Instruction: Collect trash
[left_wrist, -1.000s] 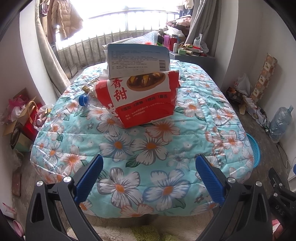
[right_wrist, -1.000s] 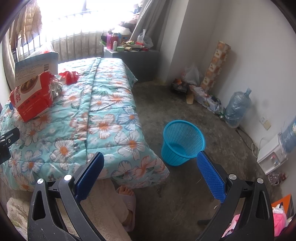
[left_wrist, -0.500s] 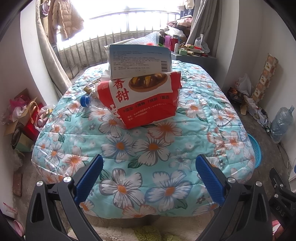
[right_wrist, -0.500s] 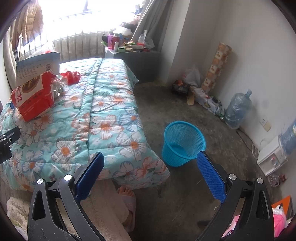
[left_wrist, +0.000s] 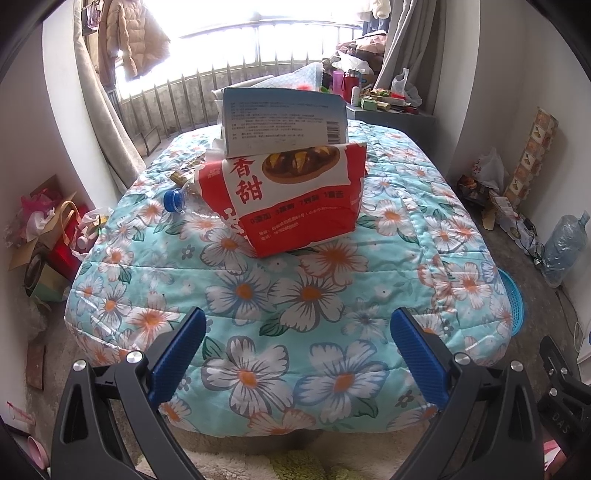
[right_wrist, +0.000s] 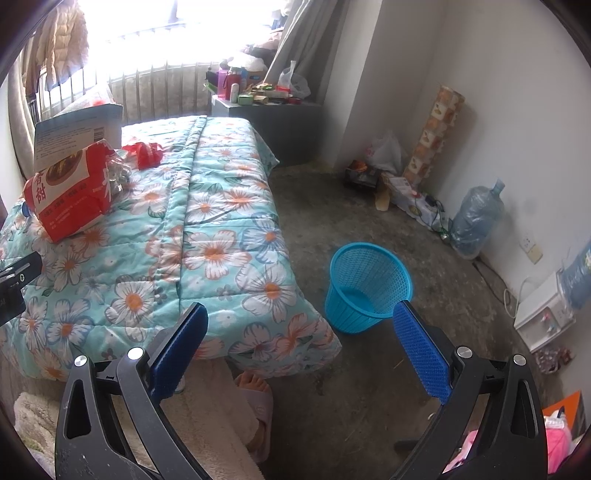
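Left wrist view looks along the left tongs (left_wrist: 297, 345), blue pads spread wide apart with nothing between them, hovering over the near end of a bed (left_wrist: 314, 295) covered in a floral quilt. Further up the bed lies the trash: a red and white bag (left_wrist: 295, 206) printed with the large characters 香甜 and a picture of a bowl of food, smaller lines of print below too small to read. On top of it rests a pale blue box (left_wrist: 282, 123) with dense fine print and a barcode at its right end — the text is not legible. Beside the bag on the left lies a clear bottle with a blue cap (left_wrist: 173, 200).

Right wrist view shows the right tongs (right_wrist: 299, 339) equally wide apart and empty, held over the floor beside the bed's corner. A blue mesh bin (right_wrist: 365, 288) stands on the floor just past them, near the bed. A red wrapper (right_wrist: 146, 155) lies on the quilt beyond the bag — well apart from the bin
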